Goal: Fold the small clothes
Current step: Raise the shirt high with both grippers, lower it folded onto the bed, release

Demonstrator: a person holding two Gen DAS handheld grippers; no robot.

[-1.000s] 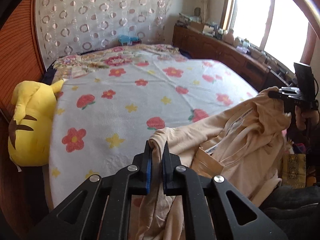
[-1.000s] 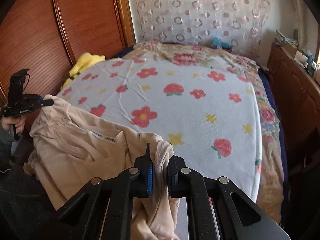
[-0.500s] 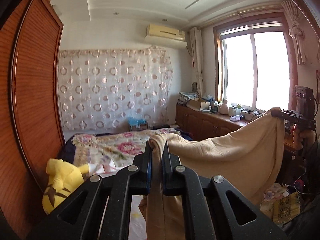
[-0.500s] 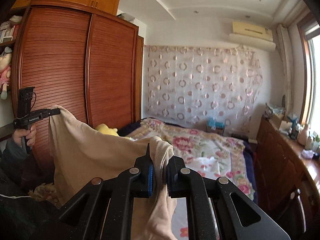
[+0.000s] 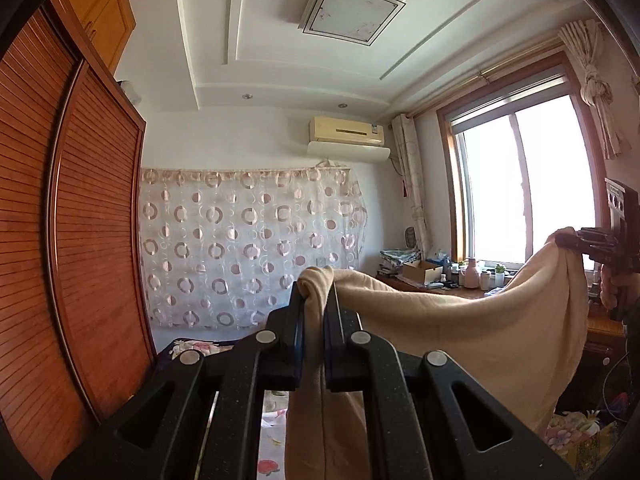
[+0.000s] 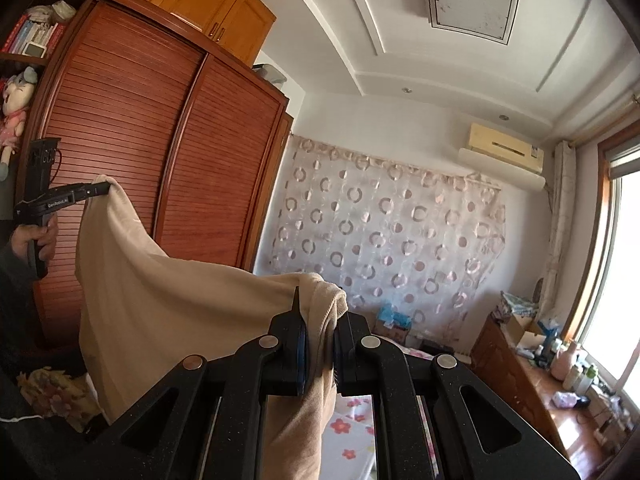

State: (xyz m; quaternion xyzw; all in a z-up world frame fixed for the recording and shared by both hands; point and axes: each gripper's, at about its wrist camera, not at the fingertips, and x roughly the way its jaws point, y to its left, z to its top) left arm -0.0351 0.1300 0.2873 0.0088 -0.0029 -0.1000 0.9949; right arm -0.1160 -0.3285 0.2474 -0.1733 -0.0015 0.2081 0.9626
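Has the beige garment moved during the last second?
Yes. The beige garment rose off the bed, now hanging level with the patterned curtain.

The left gripper (image 5: pixel 316 312) is made of matte black plastic with fine speckles, and four round silver screws are seen on its linkage bars. Blue pads are fitted inside the fingers of the right gripper (image 6: pixel 320 332), built the same. White lettering is printed on the black body seen from the right wrist view. The left hand (image 6: pixel 34 240) is shown with bare skin and a dark sleeve.
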